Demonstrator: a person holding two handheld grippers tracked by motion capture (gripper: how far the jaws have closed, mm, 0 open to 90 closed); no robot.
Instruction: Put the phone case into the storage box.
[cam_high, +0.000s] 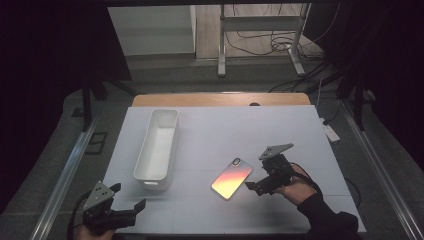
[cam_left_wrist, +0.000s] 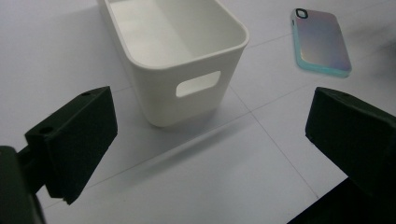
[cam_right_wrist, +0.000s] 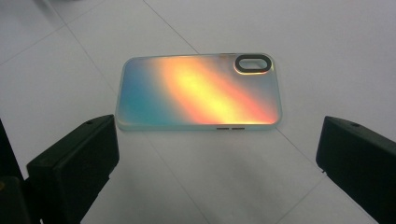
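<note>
— Which hand takes this one?

— My right. My right gripper (cam_high: 257, 180) sits just beside the phone case (cam_high: 231, 178), jaws spread wide and holding nothing. In the right gripper view the case (cam_right_wrist: 201, 93) lies flat on the table (cam_right_wrist: 327, 42) ahead of both jaws, its long side facing me and the camera hole at the far right.

— So how do you get hold of something that flat?

— I'd judge the grip has to come low, with one jaw at each long edge, closing across the narrow width. Coming in too high, I'd likely push it along the smooth top and not catch it.

— And your left?

— My left gripper (cam_high: 125, 202) waits at the near edge, also wide apart and empty. Beyond it stands the white bin (cam_left_wrist: 182, 51), open end up, with the case (cam_left_wrist: 321, 42) farther off to its right. I reckon the bin is where the case belongs.
</note>
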